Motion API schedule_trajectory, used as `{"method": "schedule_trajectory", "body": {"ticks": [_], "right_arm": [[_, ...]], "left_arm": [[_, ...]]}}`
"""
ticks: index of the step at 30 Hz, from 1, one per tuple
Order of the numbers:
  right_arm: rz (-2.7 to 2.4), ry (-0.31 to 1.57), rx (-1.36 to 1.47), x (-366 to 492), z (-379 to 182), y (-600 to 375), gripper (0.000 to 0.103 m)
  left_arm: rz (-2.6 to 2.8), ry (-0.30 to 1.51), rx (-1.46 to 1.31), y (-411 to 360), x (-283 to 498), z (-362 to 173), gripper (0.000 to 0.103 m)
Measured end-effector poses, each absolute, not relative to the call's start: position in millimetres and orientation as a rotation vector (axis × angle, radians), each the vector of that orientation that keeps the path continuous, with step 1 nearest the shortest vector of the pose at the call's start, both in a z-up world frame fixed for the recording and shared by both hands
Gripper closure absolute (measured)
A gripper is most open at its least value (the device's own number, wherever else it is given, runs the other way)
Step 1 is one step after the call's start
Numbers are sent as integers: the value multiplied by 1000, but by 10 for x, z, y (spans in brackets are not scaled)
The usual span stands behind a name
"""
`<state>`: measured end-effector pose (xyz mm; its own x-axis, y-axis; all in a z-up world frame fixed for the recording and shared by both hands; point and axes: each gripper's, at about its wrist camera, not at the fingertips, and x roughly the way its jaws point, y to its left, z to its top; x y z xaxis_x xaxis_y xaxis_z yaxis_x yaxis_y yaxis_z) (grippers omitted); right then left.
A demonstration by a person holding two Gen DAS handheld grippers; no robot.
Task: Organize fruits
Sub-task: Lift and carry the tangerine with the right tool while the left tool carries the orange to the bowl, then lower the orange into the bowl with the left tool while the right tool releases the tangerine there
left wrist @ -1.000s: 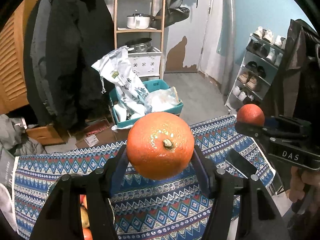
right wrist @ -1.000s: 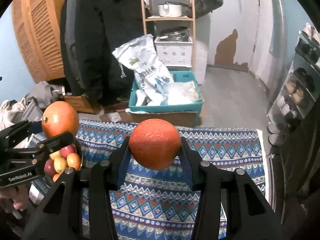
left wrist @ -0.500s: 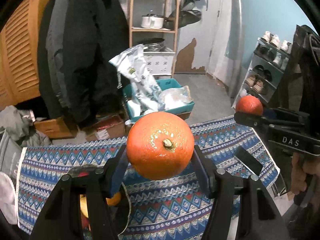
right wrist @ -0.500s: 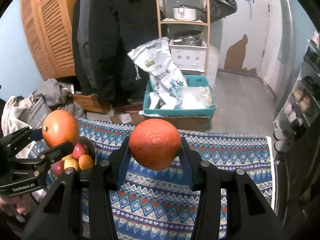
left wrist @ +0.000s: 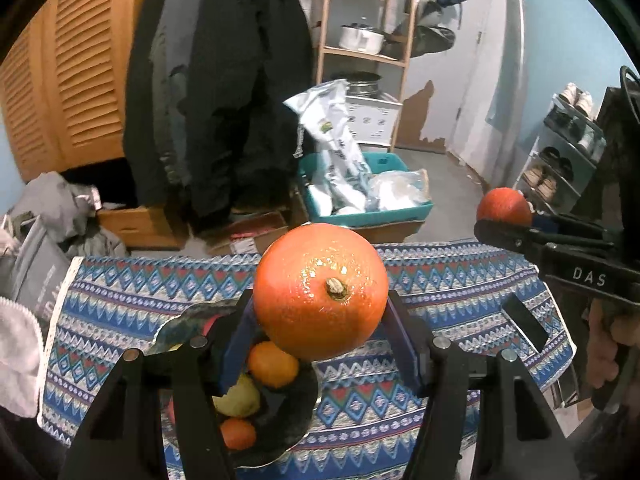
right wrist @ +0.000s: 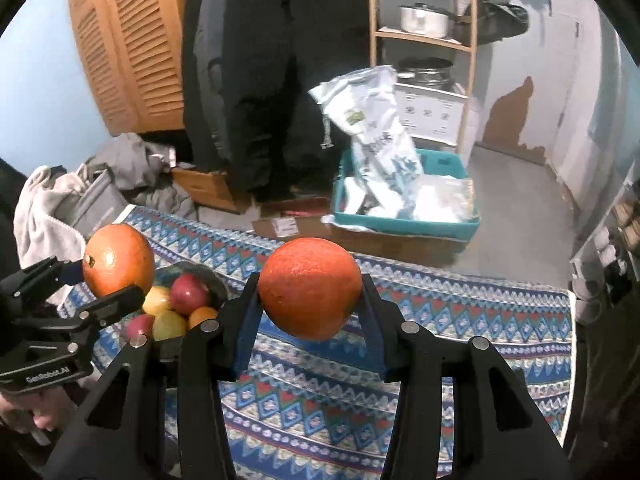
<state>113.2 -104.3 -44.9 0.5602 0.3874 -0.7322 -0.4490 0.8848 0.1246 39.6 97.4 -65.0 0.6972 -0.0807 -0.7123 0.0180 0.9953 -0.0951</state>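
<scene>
Compared with a second ago, the dark fruit bowl has come into fuller sight beneath the left claw; earlier only a sliver of its fruit showed at the bottom edge. The room behind has slid across both views, so both hands have shifted sideways over the bench, while each claw's load sits just as it did between its pads.

The left claw is clamped on a large orange, stem end facing the camera, the blue pads pressing its two flanks. It tilts steeply downward, and the bowl lies below and slightly left of its tips, holding a small orange, a yellowish fruit and another small orange one.

In the right wrist view the left claw shows at the far left, a hand under it, its orange held above the bowl.

The right claw grips a second orange of deeper red-orange tone, pads tight on its sides, angled down over the patterned cloth with the bowl to its left. From the left wrist view that claw sits at the right, well apart from the left claw, with a dark phone lying on the bench below it.
</scene>
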Motion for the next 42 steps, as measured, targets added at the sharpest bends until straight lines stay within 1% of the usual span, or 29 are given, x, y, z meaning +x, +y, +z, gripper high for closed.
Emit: {"method": "schedule_trajectory", "body": {"ticks": [10, 23, 32, 42], "right_arm": [[581, 887, -91, 1145, -597, -523, 58], [681, 1021, -149, 1085, -1176, 191, 58], [723, 1131, -172, 1012, -1615, 466, 58], [748, 1200, -228, 913, -1939, 634, 58]], "left_arm": [[3, 840, -141, 1473, 254, -845, 39], [109, 967, -222, 2068, 146, -1436, 39], [152, 1045, -281, 2281, 129, -1787, 39], [157, 1088, -281, 2273, 137, -1949, 39]]}}
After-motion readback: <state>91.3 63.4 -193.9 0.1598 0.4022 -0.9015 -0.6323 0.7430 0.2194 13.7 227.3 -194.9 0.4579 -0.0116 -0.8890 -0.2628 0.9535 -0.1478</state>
